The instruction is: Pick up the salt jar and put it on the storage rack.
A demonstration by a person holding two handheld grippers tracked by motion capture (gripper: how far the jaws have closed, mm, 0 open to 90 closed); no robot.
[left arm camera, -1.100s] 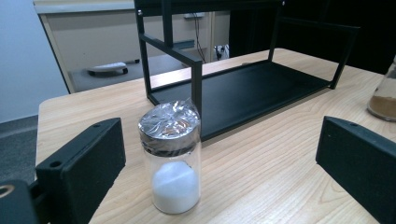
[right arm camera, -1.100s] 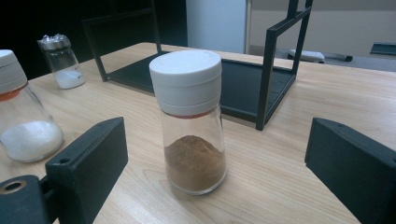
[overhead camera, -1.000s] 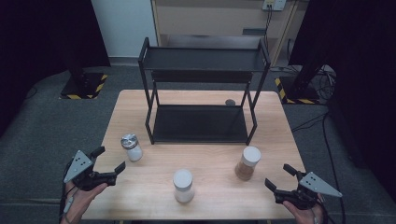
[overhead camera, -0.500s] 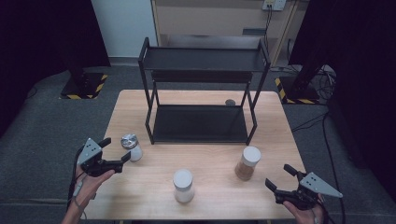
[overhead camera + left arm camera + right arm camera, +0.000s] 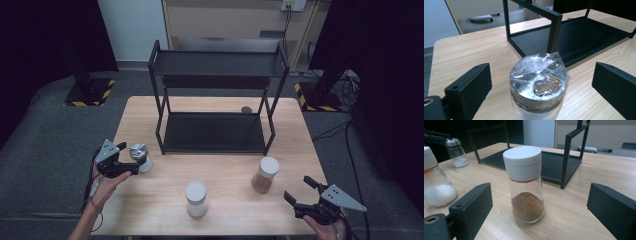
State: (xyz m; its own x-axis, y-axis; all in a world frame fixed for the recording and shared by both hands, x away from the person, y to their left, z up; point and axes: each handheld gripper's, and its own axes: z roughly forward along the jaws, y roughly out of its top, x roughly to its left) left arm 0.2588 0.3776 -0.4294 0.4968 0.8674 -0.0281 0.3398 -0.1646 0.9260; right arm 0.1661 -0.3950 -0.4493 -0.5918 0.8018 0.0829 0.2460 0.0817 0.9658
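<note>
Two tools, both open. Left tool (image 5: 125, 159) has its jaws on either side of the foil-capped shaker (image 5: 139, 157) at the near-left of the desk (image 5: 225, 205), just left of the rack (image 5: 215, 90); pads not touching glass yet. In the left gripper view the shaker (image 5: 537, 85) sits about centred between the jaws, cap height roughly level with the pad tops.

Right tool (image 5: 307, 196) hovers at the near-right edge, jaws wide, facing the brown spice jar (image 5: 265, 174), clear of it. White-lid jar (image 5: 196, 198) stands near-centre, untouched.

Step in hand, as I read it: grasp the foil-capped shaker with the left tool.

How to do it well:
- Drop the pads lower so they bite on the glass body, not the crinkled wrap on the cap; wrap looks slippery.
- Keep the jar centred, close evenly so neither pad nudges it first and tips it.
- Lift straight up before moving right; the rack's front-left post is close.
- Keep the right tool parked, away from the brown jar.
</note>
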